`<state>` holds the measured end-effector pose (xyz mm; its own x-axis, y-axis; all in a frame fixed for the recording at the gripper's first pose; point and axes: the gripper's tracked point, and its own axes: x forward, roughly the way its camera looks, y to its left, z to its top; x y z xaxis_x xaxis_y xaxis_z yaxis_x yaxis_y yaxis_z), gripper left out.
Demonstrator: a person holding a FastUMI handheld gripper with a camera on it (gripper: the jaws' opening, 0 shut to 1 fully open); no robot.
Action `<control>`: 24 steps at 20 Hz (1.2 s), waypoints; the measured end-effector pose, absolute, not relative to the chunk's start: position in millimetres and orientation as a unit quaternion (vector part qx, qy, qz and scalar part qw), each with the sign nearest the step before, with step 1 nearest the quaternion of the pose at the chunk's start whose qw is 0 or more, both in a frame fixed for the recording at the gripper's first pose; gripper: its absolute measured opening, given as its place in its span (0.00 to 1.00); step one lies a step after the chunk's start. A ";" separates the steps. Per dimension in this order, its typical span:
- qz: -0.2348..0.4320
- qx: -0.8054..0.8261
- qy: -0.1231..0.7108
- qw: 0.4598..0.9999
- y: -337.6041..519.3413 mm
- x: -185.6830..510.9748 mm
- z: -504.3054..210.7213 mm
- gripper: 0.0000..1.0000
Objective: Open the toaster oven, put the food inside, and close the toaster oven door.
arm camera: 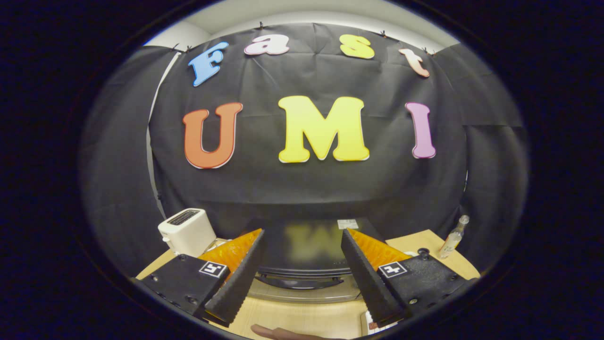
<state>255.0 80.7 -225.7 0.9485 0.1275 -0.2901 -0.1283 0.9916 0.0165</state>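
Squarely Ahead: Gripper Lined Up on a Closed Oven Door

Nearest of all, a fingertip of a person's hand shows on the pale wooden table, just below the gripper. Its fingers stand wide apart and hold nothing. Between them and just ahead sits the toaster oven, door shut, with its dark curved handle running left to right across the gap between the fingers. That crosswise handle is what the coming move turns on: it lies straight in front, slightly below finger level, so a short advance would likely bring the fingers over it. I cannot make out the food from this angle. Farther off, a white toaster stands to the left and a clear bottle to the right.
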 end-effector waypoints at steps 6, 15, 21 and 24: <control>0.059 -0.011 0.184 0.981 83.6 278.6 -267.3 1.00; 0.036 -0.012 0.214 0.976 85.5 268.3 -308.4 1.00; 0.048 -0.011 0.213 0.976 82.3 244.4 -310.2 1.00; 0.062 -0.022 0.205 0.976 80.8 228.1 -313.7 1.00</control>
